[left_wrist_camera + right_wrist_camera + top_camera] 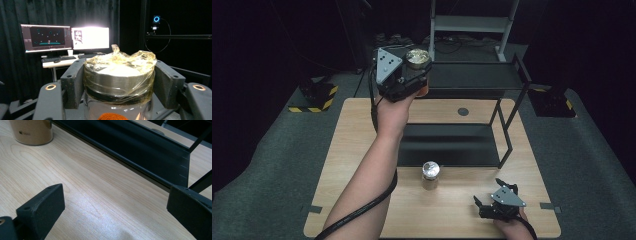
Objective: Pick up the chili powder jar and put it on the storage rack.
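My left gripper [413, 71] is raised above the table's far left, beside the top tier of the black rack [472, 77]. It is shut on a glass jar [417, 57] with a silver lid wrapped in clear film. In the left gripper view the jar [118, 77] sits between both black pads [73, 80], and orange-red powder shows low in the glass. A second jar [430, 174] with a silver lid stands on the table in front of the rack; the right gripper view shows its tan base [32, 131]. My right gripper [488, 192] rests near the front right edge, open and holding nothing [115, 205].
The two-tier black rack stands on the far half of the wooden table [357, 150], and its lower tier [140, 147] lies just ahead of the right gripper. Beyond the table are monitors [65, 38] on a desk, and yellow-black striped bases [314, 97] sit on the floor.
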{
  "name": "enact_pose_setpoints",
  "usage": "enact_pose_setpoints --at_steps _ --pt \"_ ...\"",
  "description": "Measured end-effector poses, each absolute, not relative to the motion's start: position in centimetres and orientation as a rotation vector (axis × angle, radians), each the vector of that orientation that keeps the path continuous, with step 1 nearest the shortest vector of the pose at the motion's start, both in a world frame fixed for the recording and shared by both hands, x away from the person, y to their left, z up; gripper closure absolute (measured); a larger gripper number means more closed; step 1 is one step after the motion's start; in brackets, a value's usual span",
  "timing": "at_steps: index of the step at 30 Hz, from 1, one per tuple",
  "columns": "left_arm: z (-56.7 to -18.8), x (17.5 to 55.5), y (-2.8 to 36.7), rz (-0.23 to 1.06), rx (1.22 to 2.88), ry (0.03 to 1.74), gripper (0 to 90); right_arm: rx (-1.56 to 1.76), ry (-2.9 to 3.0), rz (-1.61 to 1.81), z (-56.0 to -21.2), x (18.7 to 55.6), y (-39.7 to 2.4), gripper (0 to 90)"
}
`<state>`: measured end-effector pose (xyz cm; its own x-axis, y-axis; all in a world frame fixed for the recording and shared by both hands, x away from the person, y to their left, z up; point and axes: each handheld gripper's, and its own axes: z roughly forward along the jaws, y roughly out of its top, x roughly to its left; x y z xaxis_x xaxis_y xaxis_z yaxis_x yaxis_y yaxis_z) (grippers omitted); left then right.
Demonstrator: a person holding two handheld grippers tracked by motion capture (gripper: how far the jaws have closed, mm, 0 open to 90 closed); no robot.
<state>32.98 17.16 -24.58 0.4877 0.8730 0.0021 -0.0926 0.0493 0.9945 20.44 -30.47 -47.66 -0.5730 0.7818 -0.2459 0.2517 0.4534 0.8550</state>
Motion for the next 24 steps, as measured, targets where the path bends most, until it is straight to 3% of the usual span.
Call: enact_pose_setpoints --at_steps 24 --pt "-24.1 36.2 16.1 0.909 1.316 0.845 34.2 0.857 2.061 1.076 -47.7 20.3 -30.6 0.5"
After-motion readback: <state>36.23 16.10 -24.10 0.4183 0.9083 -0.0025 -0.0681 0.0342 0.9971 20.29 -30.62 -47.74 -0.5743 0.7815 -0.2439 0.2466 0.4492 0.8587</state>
